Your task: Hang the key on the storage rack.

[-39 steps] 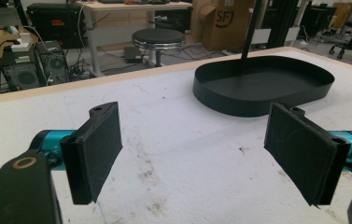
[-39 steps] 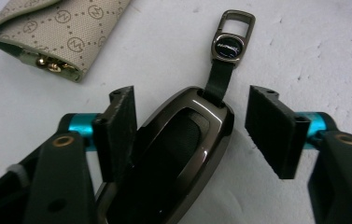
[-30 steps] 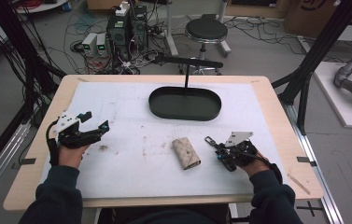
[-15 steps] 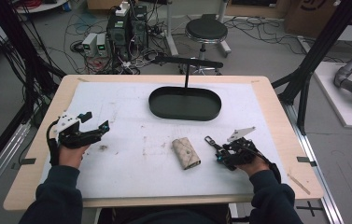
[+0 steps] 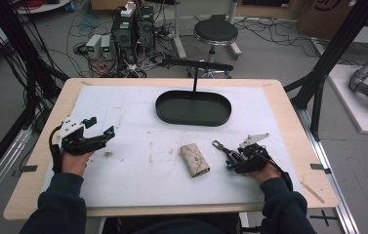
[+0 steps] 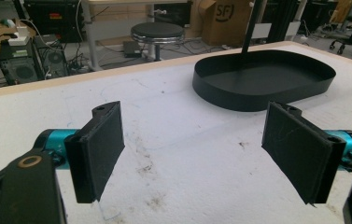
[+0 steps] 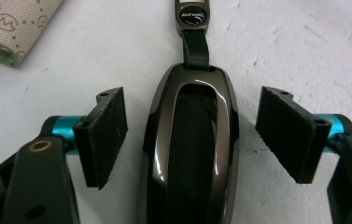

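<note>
A person sits at a table (image 5: 35, 185) covered with a stained white mat (image 5: 137, 170), holding 1 gripper in each hand. The right gripper (image 5: 225, 155) is down at the mat on the right side, its 2 jaws spread wide on either side of a glossy dark key fob (image 7: 190, 149); in the right gripper view there is white mat showing between each pad and the fob, so nothing is gripped. A short black strap (image 7: 195, 46) runs from the fob's far end to a small metal tag (image 7: 192, 15). Just beside the fob lies a beige patterned key pouch (image 5: 194, 159). The left gripper (image 5: 99, 126) is at the left of the mat, jaws wide apart and empty. A black oval tray (image 5: 193, 108) sits toward the far edge, with a thin black post (image 5: 195, 79) rising behind it.
</note>
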A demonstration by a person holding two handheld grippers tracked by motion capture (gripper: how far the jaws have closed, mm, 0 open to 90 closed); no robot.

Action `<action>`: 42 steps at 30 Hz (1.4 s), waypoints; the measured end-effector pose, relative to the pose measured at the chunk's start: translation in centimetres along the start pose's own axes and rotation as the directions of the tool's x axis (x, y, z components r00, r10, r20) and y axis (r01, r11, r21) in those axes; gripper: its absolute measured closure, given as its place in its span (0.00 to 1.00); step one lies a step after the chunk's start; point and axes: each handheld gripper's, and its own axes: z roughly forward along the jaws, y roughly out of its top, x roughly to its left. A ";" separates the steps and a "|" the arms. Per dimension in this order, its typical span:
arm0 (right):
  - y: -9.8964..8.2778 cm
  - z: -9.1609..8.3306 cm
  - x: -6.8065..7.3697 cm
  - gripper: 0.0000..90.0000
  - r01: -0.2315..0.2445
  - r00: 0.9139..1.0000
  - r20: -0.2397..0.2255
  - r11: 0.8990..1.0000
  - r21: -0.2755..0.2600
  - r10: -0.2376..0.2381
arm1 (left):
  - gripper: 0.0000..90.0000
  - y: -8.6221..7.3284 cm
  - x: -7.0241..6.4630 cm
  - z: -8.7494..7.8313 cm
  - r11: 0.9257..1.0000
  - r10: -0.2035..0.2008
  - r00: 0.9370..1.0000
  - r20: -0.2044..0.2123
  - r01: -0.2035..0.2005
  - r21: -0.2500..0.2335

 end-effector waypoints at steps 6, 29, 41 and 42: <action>0.6 -0.4 0.7 0.55 0.000 1.000 0.000 0.999 0.037 0.000 | 0.23 0.0 0.0 0.0 1.000 0.000 1.000 0.002 0.000 0.003; 3.7 -2.4 0.0 0.56 -0.065 0.989 0.124 0.987 -0.146 0.083 | 0.24 -0.1 0.1 0.2 1.000 -0.005 1.000 0.003 0.005 0.021; 10.0 -3.6 -2.8 0.56 -0.061 0.972 0.202 0.960 -0.272 0.119 | 0.24 -0.1 0.2 0.1 1.000 -0.009 1.000 0.002 0.009 0.018; 11.1 -3.9 -3.4 0.56 -0.075 0.971 0.195 0.952 -0.296 0.137 | 0.24 -0.1 0.2 0.1 1.000 -0.010 1.000 0.001 0.010 0.017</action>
